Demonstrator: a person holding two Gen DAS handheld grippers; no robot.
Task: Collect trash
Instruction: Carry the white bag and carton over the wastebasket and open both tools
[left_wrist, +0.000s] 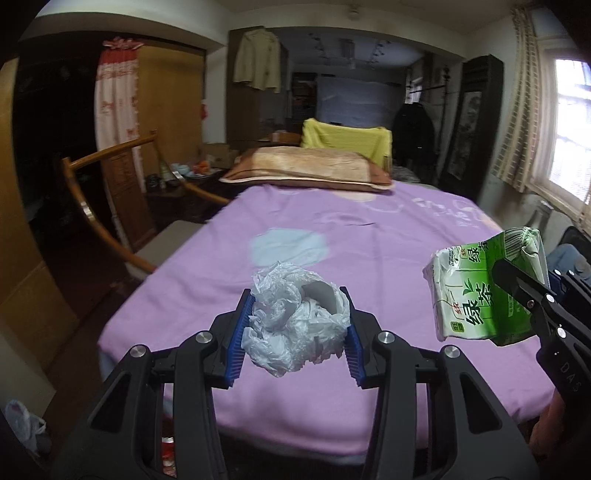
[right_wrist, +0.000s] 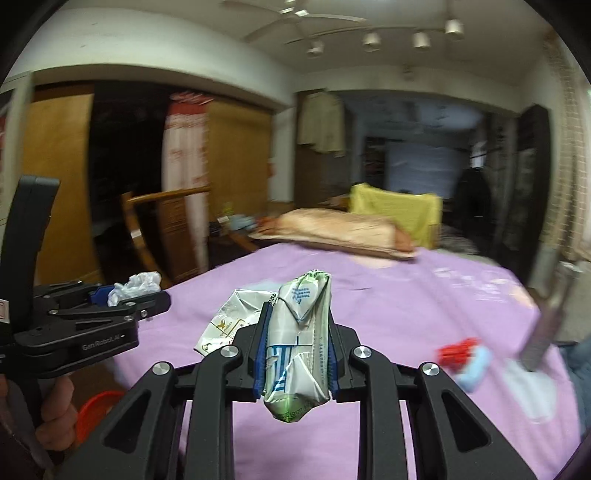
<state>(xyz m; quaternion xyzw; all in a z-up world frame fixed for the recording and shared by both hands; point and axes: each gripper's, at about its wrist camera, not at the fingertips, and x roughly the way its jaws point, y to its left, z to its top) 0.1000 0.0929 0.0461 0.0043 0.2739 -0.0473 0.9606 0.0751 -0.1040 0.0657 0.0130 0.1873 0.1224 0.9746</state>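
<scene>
Left wrist view: left gripper (left_wrist: 295, 332) clamped on crumpled white bag (left_wrist: 295, 321), held above purple bed (left_wrist: 369, 251). Right gripper (right_wrist: 295, 354) pinches flattened green-tea carton (right_wrist: 299, 343) between blue pads (right_wrist: 260, 354), also off the bed. Blurred red-and-blue item (right_wrist: 465, 360) lies on the sheet at right; pillow (left_wrist: 306, 168) at far end.

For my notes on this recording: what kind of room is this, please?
Most likely a lived-in bedroom at home: a bed with a purple sheet fills the view, a pillow lies at its far end, and a jacket hangs by a wardrobe.
</scene>
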